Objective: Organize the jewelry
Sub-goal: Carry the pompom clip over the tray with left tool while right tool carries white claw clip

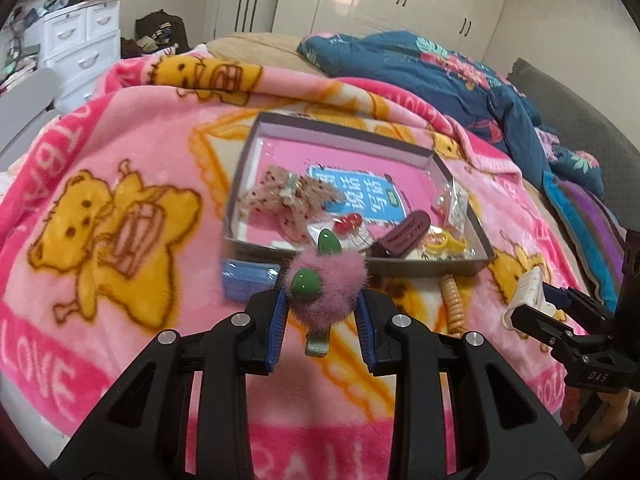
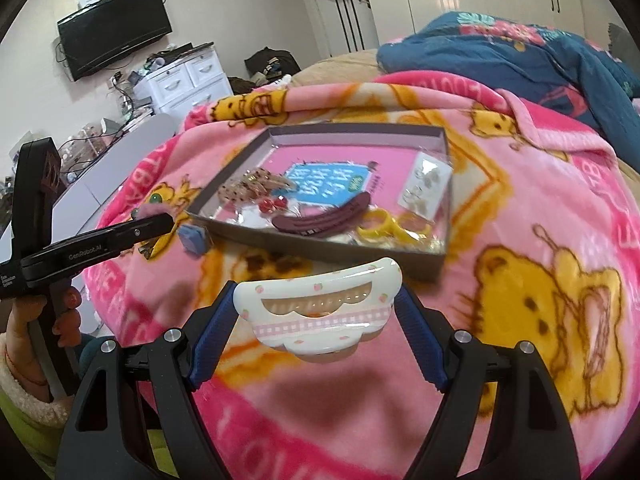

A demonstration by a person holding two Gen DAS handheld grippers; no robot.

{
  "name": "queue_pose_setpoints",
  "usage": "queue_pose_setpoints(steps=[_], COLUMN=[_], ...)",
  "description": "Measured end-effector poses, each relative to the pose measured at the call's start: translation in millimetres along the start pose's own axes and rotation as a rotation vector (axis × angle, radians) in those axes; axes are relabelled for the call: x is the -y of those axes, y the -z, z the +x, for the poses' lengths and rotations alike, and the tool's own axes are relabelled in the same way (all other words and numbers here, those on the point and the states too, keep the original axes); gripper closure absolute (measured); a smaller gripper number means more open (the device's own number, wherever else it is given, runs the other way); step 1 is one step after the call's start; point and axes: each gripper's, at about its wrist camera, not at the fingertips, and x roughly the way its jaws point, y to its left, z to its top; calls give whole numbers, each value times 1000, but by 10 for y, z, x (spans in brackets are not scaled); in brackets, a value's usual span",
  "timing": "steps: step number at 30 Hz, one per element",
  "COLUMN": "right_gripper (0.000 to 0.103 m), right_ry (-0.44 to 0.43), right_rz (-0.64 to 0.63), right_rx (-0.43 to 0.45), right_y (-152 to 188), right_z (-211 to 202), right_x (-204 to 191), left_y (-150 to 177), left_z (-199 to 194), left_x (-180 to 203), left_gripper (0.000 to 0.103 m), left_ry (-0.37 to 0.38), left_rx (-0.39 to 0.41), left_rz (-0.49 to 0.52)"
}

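My left gripper (image 1: 323,294) is shut on a fuzzy pink hair clip (image 1: 326,280) with green ears, held above the blanket just in front of the grey tray (image 1: 432,270). My right gripper (image 2: 318,300) is shut on a white claw clip (image 2: 320,304) with pink trim, held in front of the tray (image 2: 360,258). The tray holds a dotted bow (image 1: 288,194), red cherries (image 1: 348,224), a maroon hair clip (image 2: 324,218), yellow rings (image 2: 380,224) and an earring card (image 2: 424,184). The right gripper also shows in the left wrist view (image 1: 536,300), the left gripper in the right wrist view (image 2: 160,220).
A small blue box (image 1: 248,280) lies on the pink bear blanket (image 1: 120,184) left of the tray. An orange coil hair tie (image 1: 454,300) lies in front of the tray. A blue quilt (image 1: 440,76) is piled behind. White drawers (image 1: 84,44) stand far left.
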Motion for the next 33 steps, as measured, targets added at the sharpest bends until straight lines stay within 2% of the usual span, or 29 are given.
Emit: queue_pose_setpoints(steps=[19, 33], right_gripper=[26, 26], right_ry=[-34, 27], right_rz=[-20, 37], right_rx=[62, 103], right_y=[-472, -683], right_z=[187, 245], right_x=[-176, 145], left_y=[-286, -633], left_z=[-2, 256], left_x=[-134, -33], left_gripper=[80, 80], left_ry=[1, 3], left_rx=[46, 52], left_rz=[-32, 0])
